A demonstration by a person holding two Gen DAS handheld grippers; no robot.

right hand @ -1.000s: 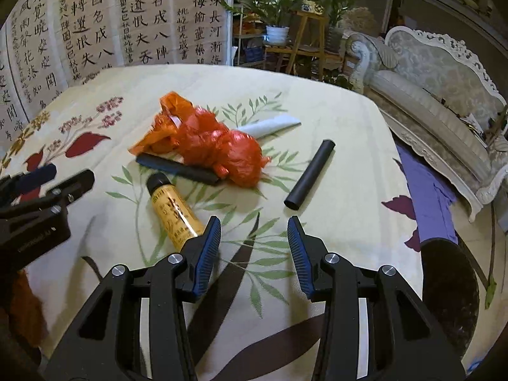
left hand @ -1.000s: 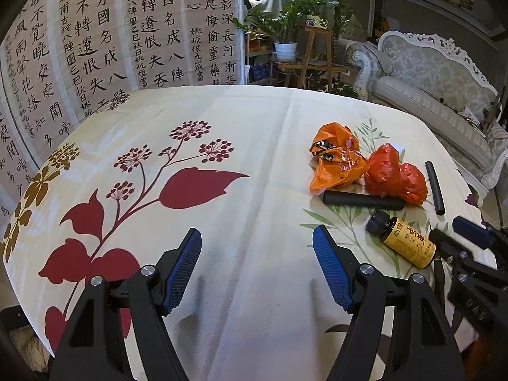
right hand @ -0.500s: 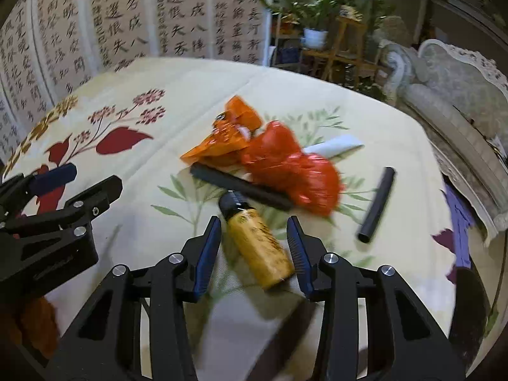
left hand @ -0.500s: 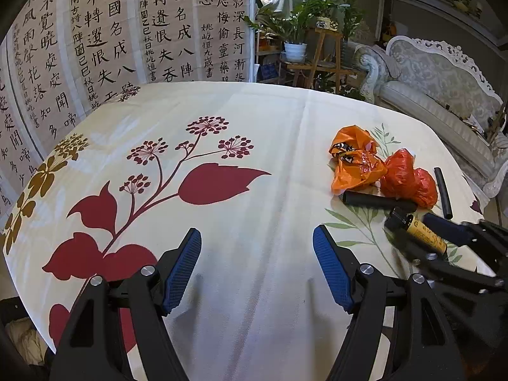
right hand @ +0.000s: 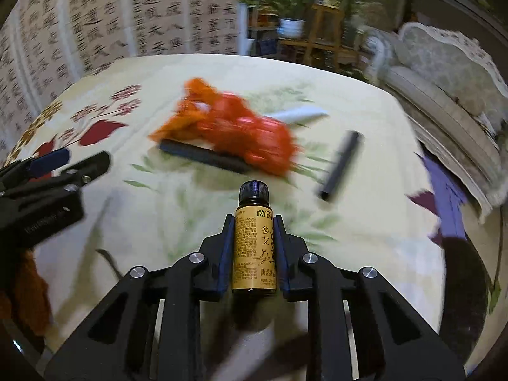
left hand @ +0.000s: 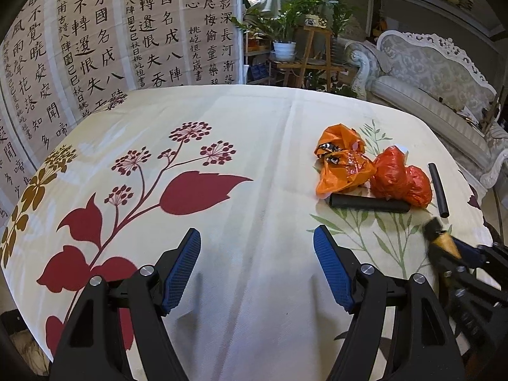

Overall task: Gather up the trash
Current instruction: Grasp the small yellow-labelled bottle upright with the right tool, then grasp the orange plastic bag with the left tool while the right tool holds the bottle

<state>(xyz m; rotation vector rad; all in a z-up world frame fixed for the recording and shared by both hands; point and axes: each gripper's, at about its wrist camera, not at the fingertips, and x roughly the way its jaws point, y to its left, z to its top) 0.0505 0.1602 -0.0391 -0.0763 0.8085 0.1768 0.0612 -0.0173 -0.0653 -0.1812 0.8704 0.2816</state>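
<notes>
My right gripper (right hand: pixel 254 222) is shut on a small yellow-labelled bottle (right hand: pixel 255 247) with a black cap and holds it above the table. It shows blurred at the right edge of the left wrist view (left hand: pixel 439 238). An orange bag (left hand: pixel 341 165), a red bag (left hand: pixel 400 179), a long black tube (left hand: pixel 368 203) and a shorter black tube (left hand: pixel 438 189) lie on the flowered tablecloth (left hand: pixel 222 127). My left gripper (left hand: pixel 257 254) is open and empty, low over the cloth, left of the trash.
A white paper piece (right hand: pixel 298 115) lies behind the red bag. A calligraphy screen (left hand: pixel 95 47) stands behind the table, plants (left hand: pixel 285 28) at the back, a sofa (left hand: pixel 428 76) on the right. A dark round object (right hand: pixel 460 282) sits past the table's right edge.
My right gripper closed on the yellow bottle and lifted it off the cloth. The left gripper stayed open and shifted only slightly.
</notes>
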